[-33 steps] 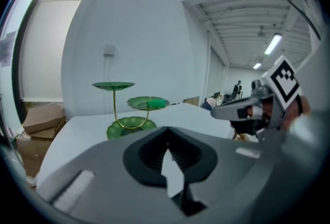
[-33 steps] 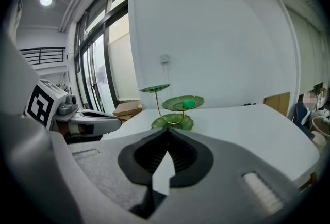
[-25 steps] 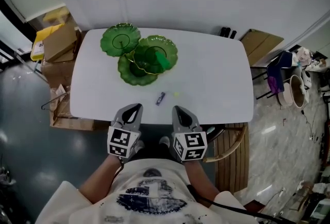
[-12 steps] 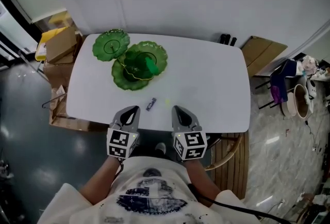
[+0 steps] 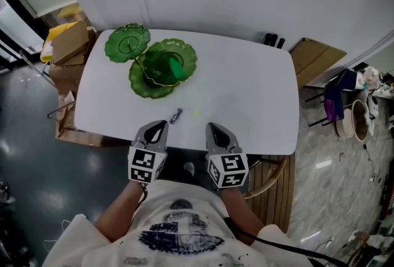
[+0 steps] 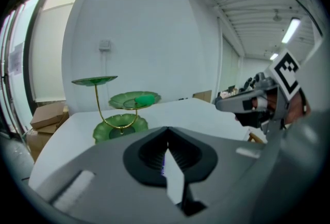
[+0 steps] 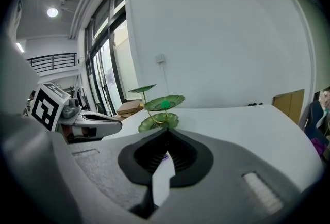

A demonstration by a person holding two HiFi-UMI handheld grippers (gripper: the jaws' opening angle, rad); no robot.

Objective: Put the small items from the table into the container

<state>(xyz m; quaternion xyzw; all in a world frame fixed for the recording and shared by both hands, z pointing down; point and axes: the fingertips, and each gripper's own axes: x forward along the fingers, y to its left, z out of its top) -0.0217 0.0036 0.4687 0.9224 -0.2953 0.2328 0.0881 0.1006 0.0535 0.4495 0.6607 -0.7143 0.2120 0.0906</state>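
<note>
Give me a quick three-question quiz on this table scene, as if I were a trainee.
1. True or false: the left gripper and the right gripper each hold an item.
2. Where does the small purple item lie? A: on the white table, between the grippers and the green tiered stand; B: on the stand's top dish; C: on the floor.
3. What colour is the piece lying on the stand's middle dish?
Key: 1 false, both are shut and empty. 2 A. 3 green.
</note>
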